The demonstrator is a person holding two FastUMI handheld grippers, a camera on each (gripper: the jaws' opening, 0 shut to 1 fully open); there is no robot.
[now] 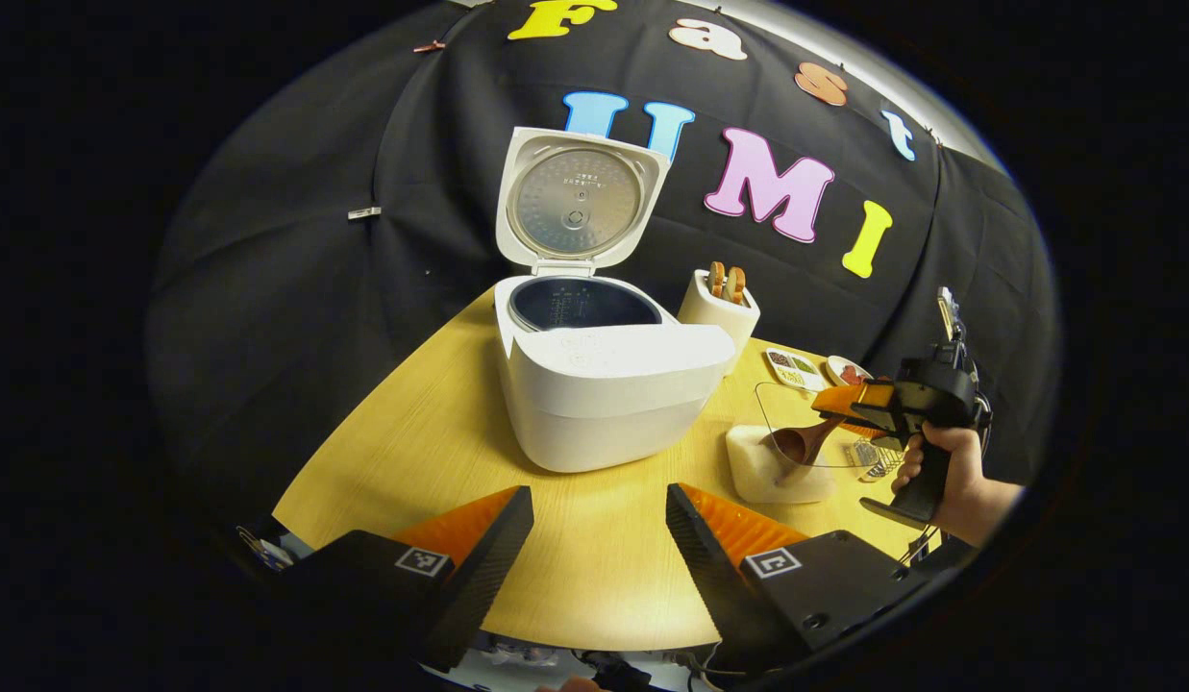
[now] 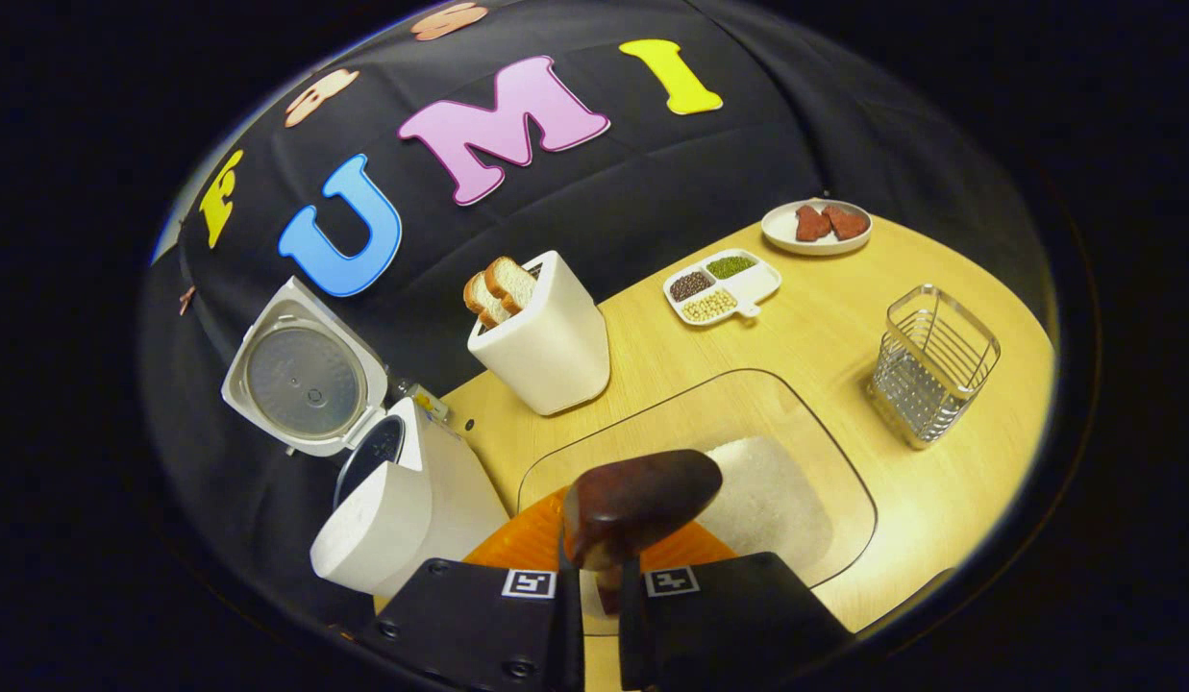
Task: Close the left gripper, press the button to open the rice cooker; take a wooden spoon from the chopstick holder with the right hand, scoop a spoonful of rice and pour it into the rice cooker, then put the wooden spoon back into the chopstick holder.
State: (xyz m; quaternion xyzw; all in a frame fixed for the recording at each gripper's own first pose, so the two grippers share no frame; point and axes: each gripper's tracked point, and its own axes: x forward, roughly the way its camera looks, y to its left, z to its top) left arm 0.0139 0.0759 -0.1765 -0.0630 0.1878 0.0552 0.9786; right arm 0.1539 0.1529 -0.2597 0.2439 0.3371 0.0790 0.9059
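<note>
Scooping underway: right hand-held gripper [image 2: 602, 577] clamps wooden spoon [image 2: 642, 505], bowl dipped over rice [image 2: 767, 500] in its clear container, while left hand-held gripper [image 1: 599, 524] hangs released before open rice cooker [image 1: 604, 384] on bench [image 1: 411, 452].

You worked in a recording booth staged as a kitchen: black cloth wall [image 2: 748, 144], wooden table [image 1: 594, 567], rice cooker [image 1: 604, 394], toaster [image 2: 546, 336].

Between our right jaws, the dark wooden spoon's [image 2: 640, 505] handle is hidden. Beyond them, the small white three-compartment dish's [image 2: 721, 283] contents are too small to identify.
</note>
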